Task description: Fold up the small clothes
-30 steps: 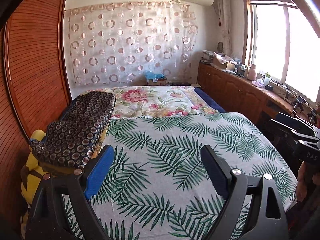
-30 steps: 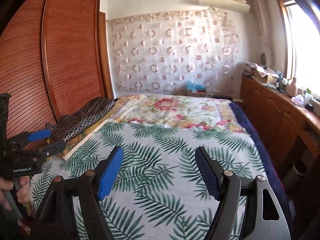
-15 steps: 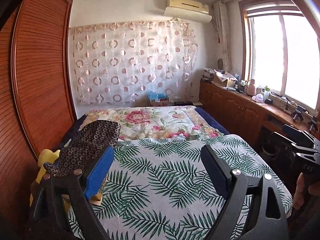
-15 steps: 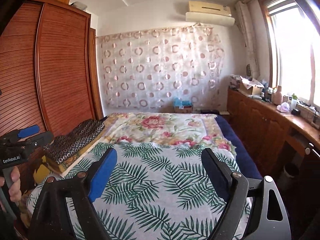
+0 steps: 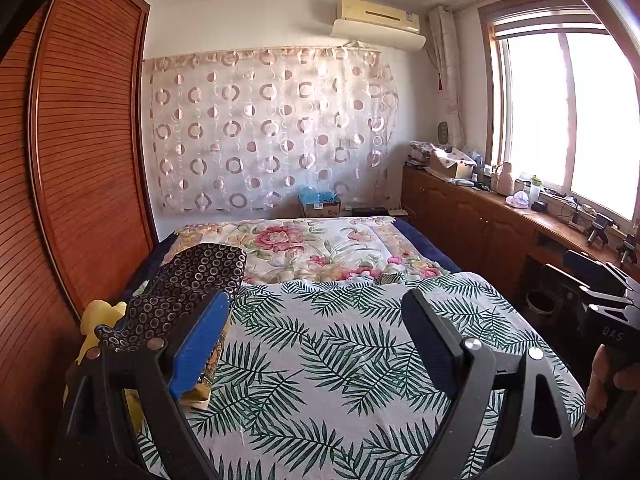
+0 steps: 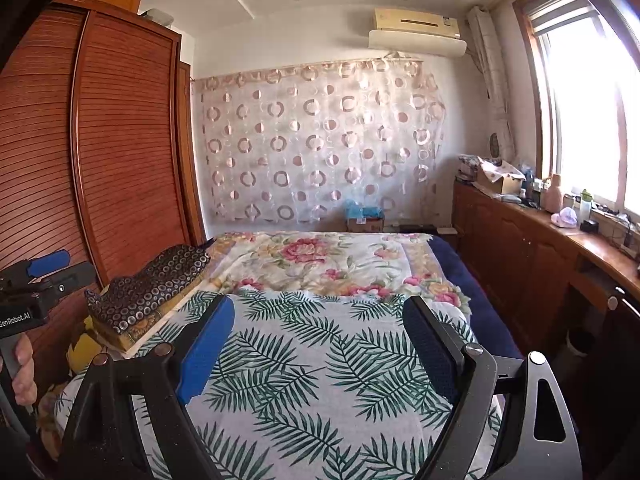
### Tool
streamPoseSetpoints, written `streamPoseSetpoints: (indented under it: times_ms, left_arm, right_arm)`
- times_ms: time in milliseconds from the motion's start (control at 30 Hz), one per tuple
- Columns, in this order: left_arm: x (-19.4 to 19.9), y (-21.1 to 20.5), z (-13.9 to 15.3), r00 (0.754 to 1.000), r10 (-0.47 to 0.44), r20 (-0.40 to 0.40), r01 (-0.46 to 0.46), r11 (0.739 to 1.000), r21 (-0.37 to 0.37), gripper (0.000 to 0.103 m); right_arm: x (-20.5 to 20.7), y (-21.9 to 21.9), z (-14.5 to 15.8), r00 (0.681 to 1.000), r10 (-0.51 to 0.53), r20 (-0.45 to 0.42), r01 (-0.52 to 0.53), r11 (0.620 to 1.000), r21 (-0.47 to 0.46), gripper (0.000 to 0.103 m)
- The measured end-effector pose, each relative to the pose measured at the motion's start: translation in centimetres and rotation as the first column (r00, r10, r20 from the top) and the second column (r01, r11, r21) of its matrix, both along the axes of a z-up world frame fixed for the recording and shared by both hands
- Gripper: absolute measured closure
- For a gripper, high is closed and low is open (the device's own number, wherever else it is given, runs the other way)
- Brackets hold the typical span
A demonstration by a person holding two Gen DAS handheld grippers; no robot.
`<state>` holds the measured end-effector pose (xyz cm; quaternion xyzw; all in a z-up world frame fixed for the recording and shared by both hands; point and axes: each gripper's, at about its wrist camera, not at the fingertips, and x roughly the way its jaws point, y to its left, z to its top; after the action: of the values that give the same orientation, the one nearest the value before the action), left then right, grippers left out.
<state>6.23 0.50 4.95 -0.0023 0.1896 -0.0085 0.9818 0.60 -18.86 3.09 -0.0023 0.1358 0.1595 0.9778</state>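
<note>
Reading "GenRobot.AI" on left gripper [image 6: 30, 300] | "DAS" on right gripper [image 5: 600, 292] | both jaws wide, empty

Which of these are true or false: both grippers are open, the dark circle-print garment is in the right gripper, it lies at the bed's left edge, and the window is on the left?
1. Both the left gripper and the right gripper are open. True.
2. The garment is in the right gripper. False: it holds nothing.
3. The garment lies at the bed's left edge. True.
4. The window is on the left. False: right.
</note>
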Motion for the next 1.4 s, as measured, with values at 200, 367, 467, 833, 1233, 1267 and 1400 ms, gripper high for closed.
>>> streamPoseSetpoints:
  times_ms: [200, 367, 467, 833, 1233, 1267, 1400]
  left_arm:
    - [-0.1, 0.1, -0.1, 1.0, 0.0, -0.002, 0.0, 1.0, -0.001, 0.014]
    - [0.0, 0.1, 0.0, 1.0, 0.0, -0.002, 0.0, 1.0, 0.0, 0.014]
    - [0.0, 0.2, 0.0, 1.0, -0.002, -0.003, 0.002, 1.0, -0.001, 0.014]
    - [0.1, 0.2, -0.2, 1.0, 0.001, -0.005, -0.001, 1.0, 0.001, 0.014]
    - [0.1, 0.2, -0.2, 1.0, 0.001, -0.004, -0.001, 1.0, 0.002, 0.014]
    - [0.0, 0.2, -0.2, 1.0, 0.001, -0.003, -0.001, 1.0, 0.003, 0.014]
    - [0.1, 0.1, -0.2, 1.0, 0.001, -0.004, -0.001, 1.0, 0.001, 0.014]
  right_arm:
    - [0.0, -0.7, 0.2, 1.0, 0.001, 0.004, -0.001, 1.0, 0.001, 0.016]
    - [0.0, -0.9, 0.2, 1.0, 0.001, 0.004, -0.001, 1.0, 0.0, 0.016]
    - [0.0, -1.1, 0.3, 1.0, 0.004, 0.006, -0.004, 1.0, -0.004, 0.016]
    - [0.1, -1.2, 0.2, 1.0, 0.008, 0.004, -0.008, 1.0, -0.006, 0.016]
    - [0.3, -1.4, 0.2, 1.0, 0.005, 0.003, -0.005, 1.0, -0.003, 0.016]
    - [0.4, -1.5, 0.2, 1.0, 0.003, 0.004, -0.003, 1.0, -0.002, 0.016]
    - [0.2, -1.4, 0.0, 1.0, 0.004, 0.005, -0.004, 1.0, -0.003, 0.016]
